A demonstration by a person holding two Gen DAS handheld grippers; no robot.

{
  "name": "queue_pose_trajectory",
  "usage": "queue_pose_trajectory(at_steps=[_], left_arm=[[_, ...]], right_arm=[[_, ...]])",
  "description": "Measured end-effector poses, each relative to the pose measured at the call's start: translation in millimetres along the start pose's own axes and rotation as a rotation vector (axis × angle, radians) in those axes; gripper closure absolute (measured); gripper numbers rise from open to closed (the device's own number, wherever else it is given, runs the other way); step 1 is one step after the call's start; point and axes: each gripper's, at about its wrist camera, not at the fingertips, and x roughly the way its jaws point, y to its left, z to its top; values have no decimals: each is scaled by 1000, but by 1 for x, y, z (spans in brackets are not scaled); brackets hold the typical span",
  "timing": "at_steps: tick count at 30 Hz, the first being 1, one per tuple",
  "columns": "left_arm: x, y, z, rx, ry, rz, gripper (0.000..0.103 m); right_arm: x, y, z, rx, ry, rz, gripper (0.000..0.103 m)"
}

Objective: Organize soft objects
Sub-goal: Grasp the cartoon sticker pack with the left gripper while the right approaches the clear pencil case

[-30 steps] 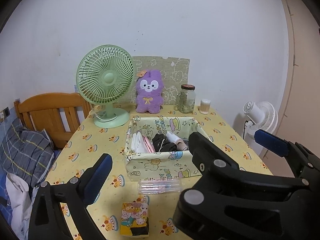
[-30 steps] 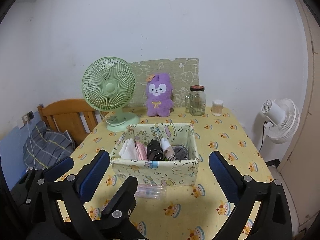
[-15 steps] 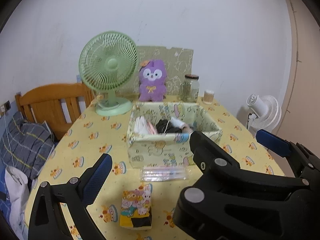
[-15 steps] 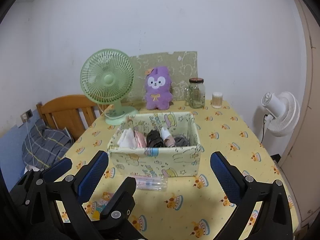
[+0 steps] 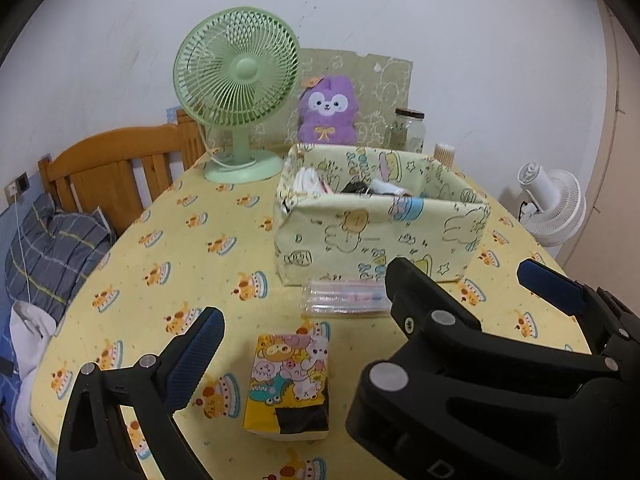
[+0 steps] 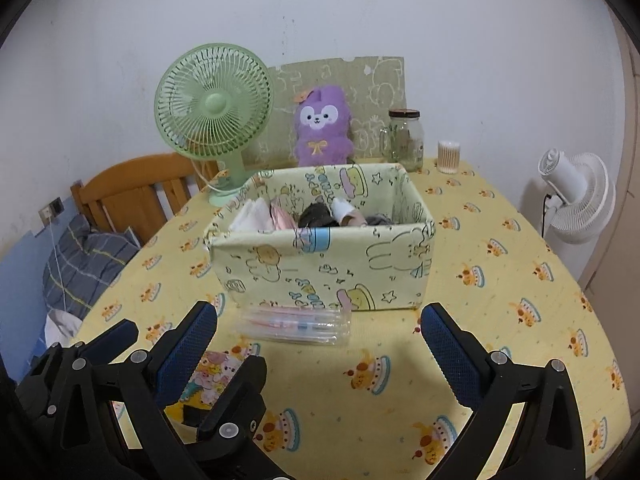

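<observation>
both grippers hover low over the table (image 6: pixel 520 240), jaws spread wide, nothing between them. left gripper (image 5: pixel 368 308): its left blue pad sits at 7 o'clock in the left wrist view; the black body at 4 o'clock is the right gripper seen from the side. right gripper (image 6: pixel 320 336): blue pads at 7 and 5 o'clock in the right wrist view.

fabric box (image 6: pixel 320 264) at frame centre, upright, holding rolled soft items (image 6: pixel 304 216) in a row: white, pink, dark, beige, grey. clear plastic packet (image 6: pixel 292 324) lies flat just in front of the box, at 6 o'clock from it. cartoon tissue pack (image 5: pixel 290 380) lies nearer still, apart from the packet.

behind the box, at 12 o'clock: purple plush (image 6: pixel 322 128). green fan (image 6: pixel 214 116) at 11, glass jar (image 6: pixel 404 138) at 1.
</observation>
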Motion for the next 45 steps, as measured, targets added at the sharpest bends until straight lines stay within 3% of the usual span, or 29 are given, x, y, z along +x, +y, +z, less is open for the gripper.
queue_pose_trajectory(at_steps=[17,30,34,45], left_arm=[[44,3,-25,-18,155,-12,5],[54,10,-28,-26,191,12,28],[53,13,-27,-24,189,18,49],[47,19,-16,-16,162,11,56]], right_arm=[[46,-7,-29,12,137,-2,0],[62,-2,-31,-4,183,3,0],[63,2,-31,-11,190,3,0],[64,12,-23,7,186,38,0]])
